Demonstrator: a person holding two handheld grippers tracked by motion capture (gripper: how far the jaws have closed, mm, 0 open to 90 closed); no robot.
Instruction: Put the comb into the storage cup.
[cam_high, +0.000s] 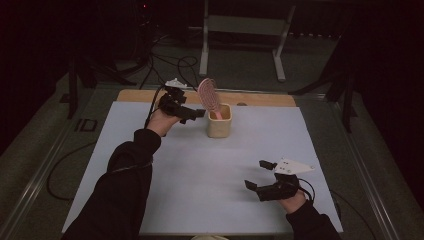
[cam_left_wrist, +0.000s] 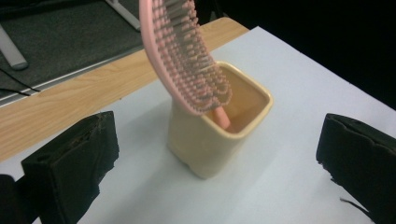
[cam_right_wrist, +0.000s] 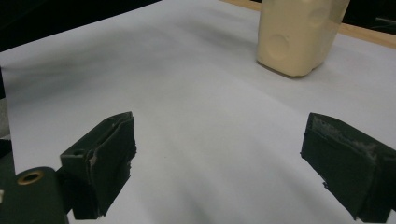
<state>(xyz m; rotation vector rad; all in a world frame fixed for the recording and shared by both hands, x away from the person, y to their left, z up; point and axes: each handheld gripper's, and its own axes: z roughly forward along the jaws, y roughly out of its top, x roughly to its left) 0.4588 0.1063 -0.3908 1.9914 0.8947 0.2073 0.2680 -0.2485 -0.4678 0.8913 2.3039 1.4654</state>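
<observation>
High view: white sheet (cam_high: 200, 170) covers the table; cream cup (cam_high: 219, 120) stands toward the far middle, pink hairbrush (cam_high: 209, 97) in it handle-down, head leaning up and to the left; left gripper (cam_high: 196, 113) held just beside the cup on its left, jaws released and holding nothing, apparently placed to tend the brush or the cup; right gripper (cam_high: 256, 175) rests low near the front right, well apart from the cup, jaws spread, likely parked clear of the work.

Left gripper view: the cup (cam_left_wrist: 219, 135) sits between and beyond the two black jaws, which stand wide apart with nothing between them; the hairbrush (cam_left_wrist: 184, 56) has its handle inside the cup and its bristled head propped against the near rim, tilted toward the upper left; the lean looks like the rim's doing, since the head is too broad to drop in; bare wooden table edge (cam_left_wrist: 84, 88) lies behind the sheet.

Right gripper view: jaws open over bare white sheet (cam_right_wrist: 187, 93), grasping nothing; the cup (cam_right_wrist: 296, 35) stands farther off at upper right, its top cut by the frame; this gripper seems to be idle.
</observation>
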